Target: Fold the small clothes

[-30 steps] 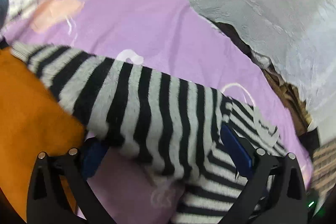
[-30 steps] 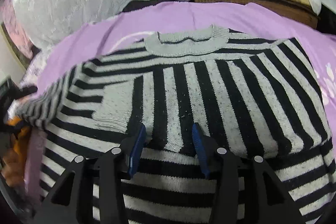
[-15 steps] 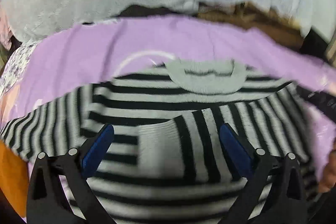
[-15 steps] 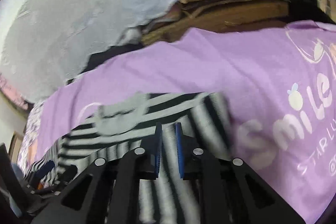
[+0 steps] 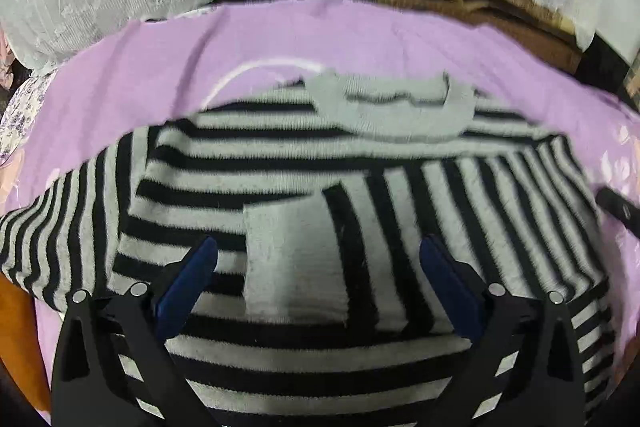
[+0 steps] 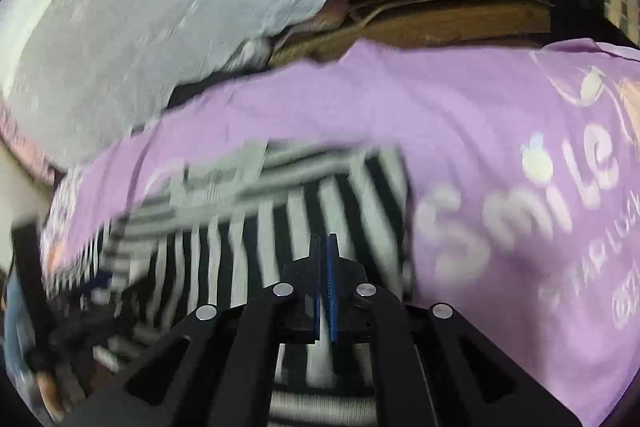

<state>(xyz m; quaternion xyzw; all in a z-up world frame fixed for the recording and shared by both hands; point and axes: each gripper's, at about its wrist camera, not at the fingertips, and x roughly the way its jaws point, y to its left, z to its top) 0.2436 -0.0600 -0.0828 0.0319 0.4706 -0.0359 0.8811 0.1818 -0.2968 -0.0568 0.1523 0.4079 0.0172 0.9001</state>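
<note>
The black-and-grey striped knit sweater [image 5: 320, 167] lies on a lilac printed cloth [image 5: 360, 39], collar at twelve o'clock. The left gripper [image 5: 316, 279] hangs above it, fingers wide apart. The right gripper [image 6: 325, 255] has its fingers pressed together, gripping nothing visible.

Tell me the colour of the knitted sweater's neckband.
Plain light grey, unlike the black-and-grey striped body; the sweater's neckband shows best in the left wrist view.

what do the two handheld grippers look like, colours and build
Both match. The left gripper has two matte black angular fingers with open cut-out frames, round silver screw heads along the linkages, and flat dark blue pads on the inner faces. The right gripper shows the same black frame, silver screws and blue pads. No cables or sleeves visible.
</note>
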